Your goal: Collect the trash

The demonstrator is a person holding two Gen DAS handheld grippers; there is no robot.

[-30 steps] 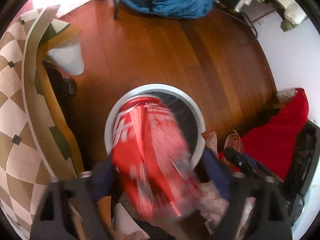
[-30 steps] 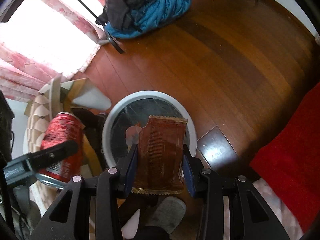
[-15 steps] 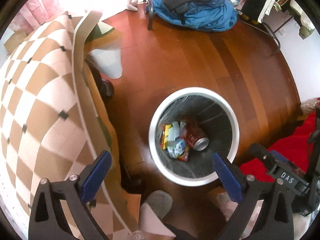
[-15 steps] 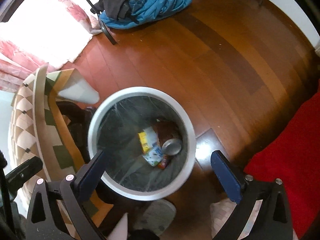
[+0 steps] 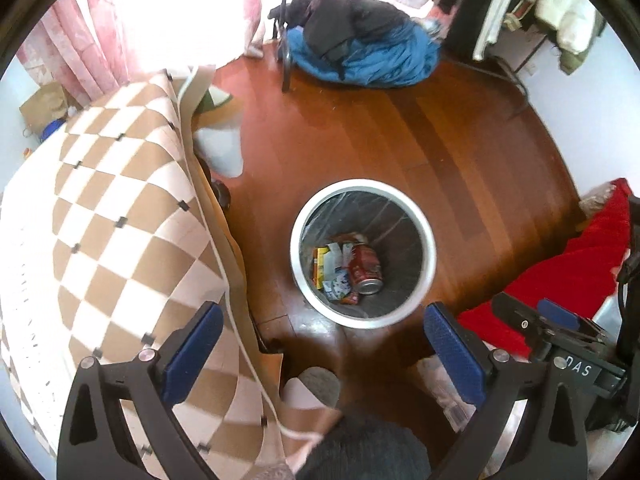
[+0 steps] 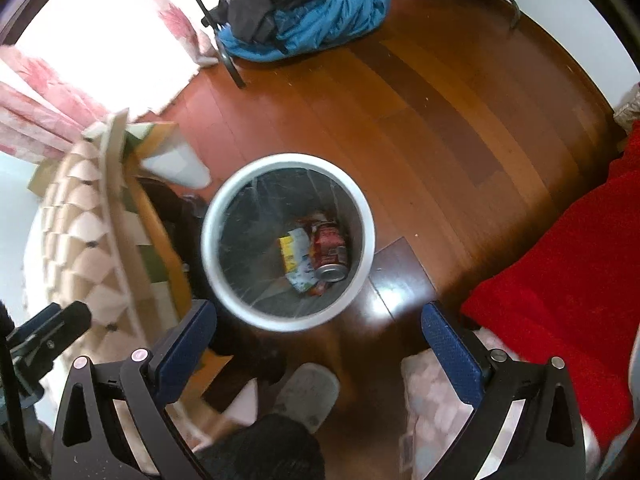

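Observation:
A round white trash bin [image 5: 430, 248] with a clear liner stands on the wooden floor; it also shows in the right wrist view [image 6: 212, 216]. Inside lie a red soda can [image 5: 365, 269], also seen in the right wrist view [image 6: 329, 249], a yellow packet [image 5: 320, 266] and wrappers [image 5: 338, 288]. My left gripper [image 5: 322, 344] is open and empty, held above the bin's near side. My right gripper [image 6: 318, 340] is open and empty, also above the bin's near edge. The right gripper's body [image 5: 560, 344] shows at the right of the left wrist view.
A checkered tablecloth [image 5: 100, 240] covers a table at the left. A red blanket [image 6: 560, 280] lies at the right. A blue and black clothes pile [image 5: 360, 52] sits at the back by a stand. My slippered foot [image 6: 306, 396] is below the bin.
One second ago the left gripper held the red can and the right held a brown wrapper over the bin. Both let go, the items lie in the bin, and both grippers have risen.

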